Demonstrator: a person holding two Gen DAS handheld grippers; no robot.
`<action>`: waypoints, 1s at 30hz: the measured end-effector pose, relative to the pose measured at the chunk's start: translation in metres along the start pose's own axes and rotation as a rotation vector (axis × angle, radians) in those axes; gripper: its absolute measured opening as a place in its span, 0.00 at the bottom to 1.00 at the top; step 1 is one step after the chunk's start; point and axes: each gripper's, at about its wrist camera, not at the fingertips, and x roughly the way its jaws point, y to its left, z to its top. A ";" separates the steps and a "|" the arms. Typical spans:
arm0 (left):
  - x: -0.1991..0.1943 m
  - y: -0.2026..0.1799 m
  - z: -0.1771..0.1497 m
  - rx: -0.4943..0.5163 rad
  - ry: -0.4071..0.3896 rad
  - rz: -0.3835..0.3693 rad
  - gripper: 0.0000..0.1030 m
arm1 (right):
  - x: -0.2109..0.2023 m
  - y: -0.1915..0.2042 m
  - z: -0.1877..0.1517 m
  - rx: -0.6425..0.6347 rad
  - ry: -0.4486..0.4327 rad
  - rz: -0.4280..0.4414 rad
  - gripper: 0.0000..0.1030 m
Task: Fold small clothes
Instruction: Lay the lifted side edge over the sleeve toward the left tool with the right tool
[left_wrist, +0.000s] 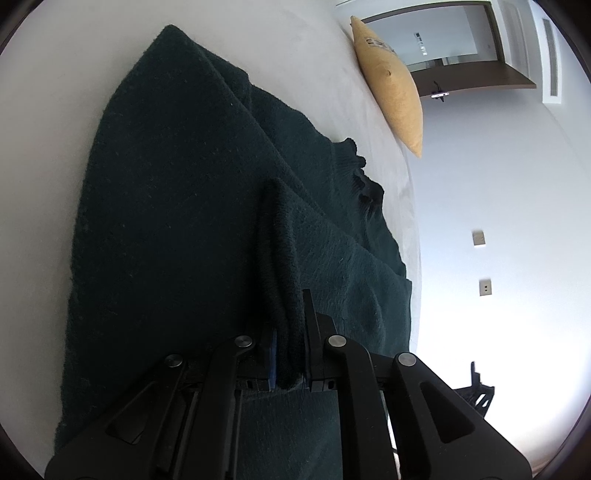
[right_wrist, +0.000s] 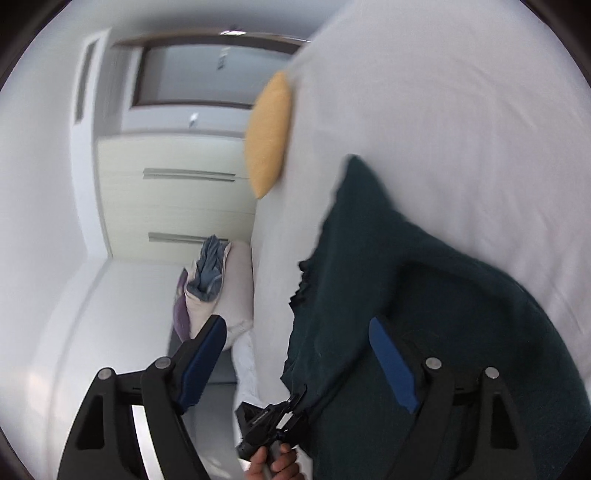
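Observation:
A dark green knitted sweater (left_wrist: 177, 206) lies spread on the white bed (left_wrist: 44, 129), its ribbed collar towards the bed's edge. My left gripper (left_wrist: 290, 314) is shut on a raised fold of the sweater, which stands up between its fingers. In the right wrist view the sweater (right_wrist: 424, 295) hangs partly lifted over the bed (right_wrist: 443, 110). My right gripper (right_wrist: 297, 323) is open, its blue pads wide apart and pressing on nothing, with the sweater's edge behind the gap. Low in that view, a hand (right_wrist: 273, 465) holds the left gripper (right_wrist: 295, 400) at the sweater's edge.
A yellow cushion (left_wrist: 391, 81) rests at the bed's edge, also in the right wrist view (right_wrist: 269, 133). A pile of pale and blue clothes (right_wrist: 210, 269) sits beside the bed. A cream wardrobe (right_wrist: 173, 192) stands behind. Wall sockets (left_wrist: 484, 287) are on the white wall.

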 end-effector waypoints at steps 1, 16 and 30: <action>0.000 0.000 0.001 0.001 -0.001 0.001 0.09 | 0.004 0.004 0.001 -0.015 0.006 0.003 0.81; -0.011 0.002 0.000 0.070 -0.057 0.034 0.08 | 0.069 0.011 0.011 -0.111 0.078 -0.102 0.81; -0.021 0.007 -0.010 0.083 -0.089 0.058 0.07 | 0.090 -0.001 0.024 -0.146 0.126 -0.166 0.86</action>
